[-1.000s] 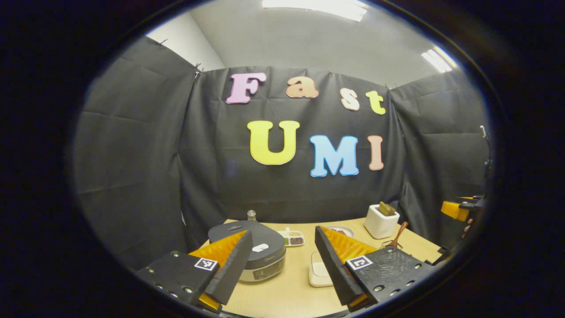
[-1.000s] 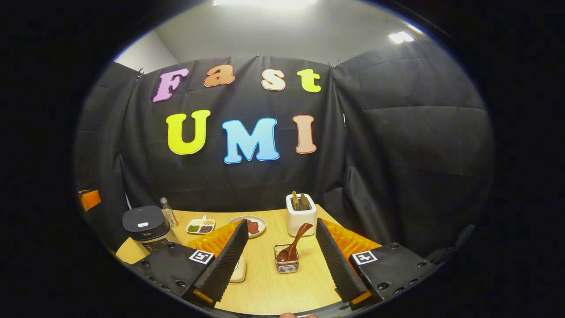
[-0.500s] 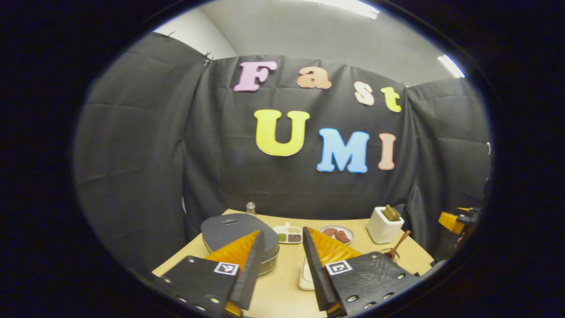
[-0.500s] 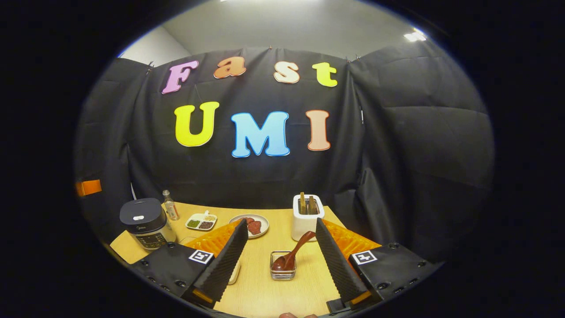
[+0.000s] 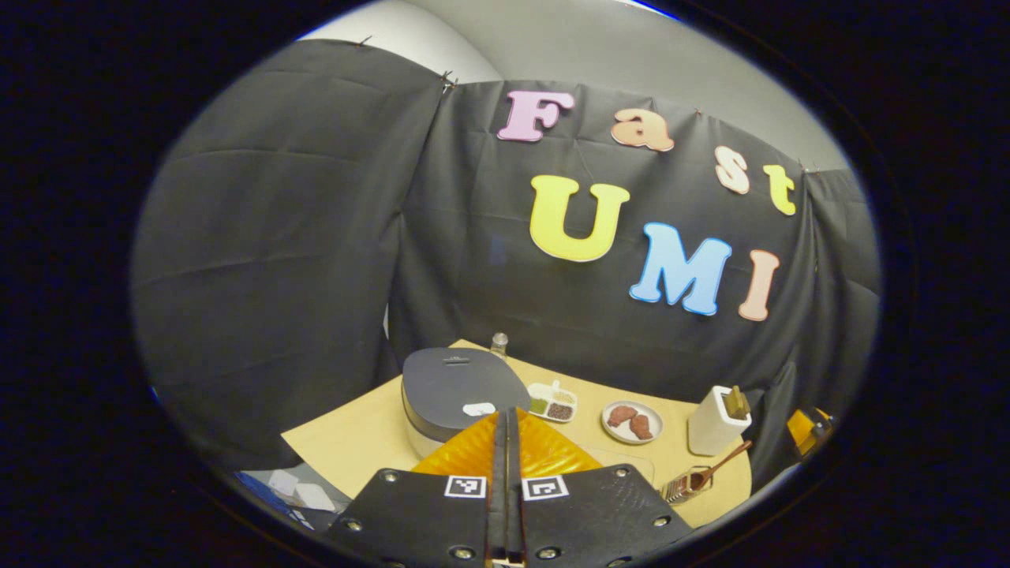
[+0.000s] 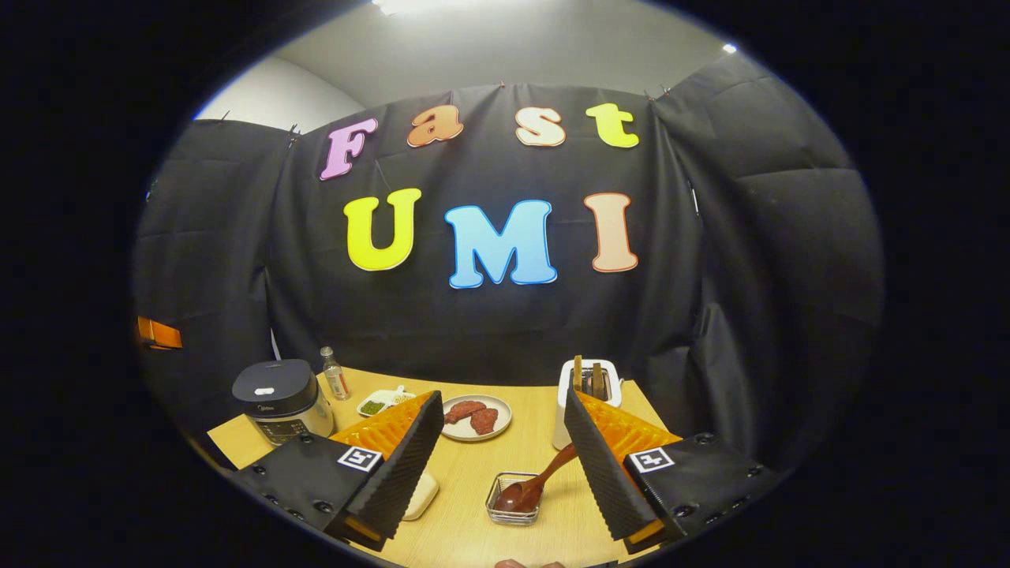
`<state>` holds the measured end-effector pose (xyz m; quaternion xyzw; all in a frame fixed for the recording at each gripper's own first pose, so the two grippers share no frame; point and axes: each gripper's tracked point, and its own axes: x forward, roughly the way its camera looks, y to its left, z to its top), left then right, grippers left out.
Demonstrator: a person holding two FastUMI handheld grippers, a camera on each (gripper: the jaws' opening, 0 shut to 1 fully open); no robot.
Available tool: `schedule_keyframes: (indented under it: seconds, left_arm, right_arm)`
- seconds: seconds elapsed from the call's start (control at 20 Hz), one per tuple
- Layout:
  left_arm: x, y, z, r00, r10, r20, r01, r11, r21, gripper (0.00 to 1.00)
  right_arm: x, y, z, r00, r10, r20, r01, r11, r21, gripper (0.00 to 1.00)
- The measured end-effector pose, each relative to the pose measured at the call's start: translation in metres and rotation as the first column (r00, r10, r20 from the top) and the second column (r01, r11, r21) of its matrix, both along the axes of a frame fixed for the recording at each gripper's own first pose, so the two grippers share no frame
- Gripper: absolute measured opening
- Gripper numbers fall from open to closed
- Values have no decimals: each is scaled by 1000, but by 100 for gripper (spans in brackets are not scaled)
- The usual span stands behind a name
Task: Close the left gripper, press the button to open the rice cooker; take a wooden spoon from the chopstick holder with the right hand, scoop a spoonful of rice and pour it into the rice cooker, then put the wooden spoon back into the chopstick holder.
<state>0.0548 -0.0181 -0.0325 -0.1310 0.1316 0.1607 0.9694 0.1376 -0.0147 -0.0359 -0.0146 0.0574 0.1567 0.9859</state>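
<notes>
The right gripper (image 6: 501,430) hovers above the wooden table (image 6: 465,528) with its fingers spread wide, nothing between them. Just below that gap sits a small clear container (image 6: 511,511) with a wooden spoon (image 6: 530,490) resting in it, handle tilted up to the right. A white chopstick holder (image 6: 563,410) stands beyond, partly behind the right finger. Farther back lie a plate of meat (image 6: 474,417) and a divided dish (image 6: 380,402); the rice cooker (image 6: 281,400), lid down, stands at the far left beside a small bottle (image 6: 335,375).

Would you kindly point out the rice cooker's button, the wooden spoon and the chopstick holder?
Rice cooker's button (image 5: 478,409), left gripper view: its pale top face.
Wooden spoon (image 6: 521,498), right gripper view: its bowl.
Chopstick holder (image 5: 712,430), left gripper view: its white side.
</notes>
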Motion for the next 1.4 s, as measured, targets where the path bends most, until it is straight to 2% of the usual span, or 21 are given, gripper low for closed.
schedule_keyframes:
  seconds: [0.1, 0.25, 0.35, 0.6, 0.65, 0.7, 0.85, 1.0, 1.2, 1.4]
  left_arm:
    - [7, 5, -5, 999, -35, -29, 35, 999, -4, 1]
    - [36, 7, -17, 992, -112, -64, 105, 989, -103, 2]
    - [57, 22, -29, 986, -135, -95, 124, 986, -113, 2]
    - [102, 54, -63, 965, -214, -151, 188, 967, -170, 2]
    - [108, 62, -73, 959, -231, -165, 200, 963, -183, 2]
    - [116, 71, -83, 953, -243, -181, 208, 959, -192, 1]
    - [143, 83, -118, 923, -312, -226, 262, 939, -225, 2]
    - [167, 92, -147, 895, -364, -257, 313, 924, -218, 2]
    - [183, 86, -171, 858, -438, -269, 377, 892, -251, 2]
    - [192, 81, -187, 831, -483, -277, 424, 871, -248, 2]
  right_arm:
    - [2, -5, -4, 1000, -22, -12, 22, 1000, 0, 97]
    - [2, -7, -8, 996, -75, -37, 76, 997, 15, 97]
    - [0, -7, -8, 991, -123, -57, 125, 992, 35, 98]
    - [-8, -3, -1, 965, -258, -57, 260, 965, 44, 96]
    - [-13, -1, 0, 959, -280, -54, 282, 959, 40, 93]
    - [-17, 1, 3, 953, -301, -47, 302, 953, 34, 98]
    - [-31, 9, 2, 933, -359, -33, 359, 933, -10, 98]
    - [-44, 19, 2, 914, -403, -44, 403, 915, -18, 98]
    - [-60, 27, -1, 887, -460, -48, 459, 888, -34, 98]
    - [-77, 33, -6, 867, -496, -53, 493, 868, -53, 98]
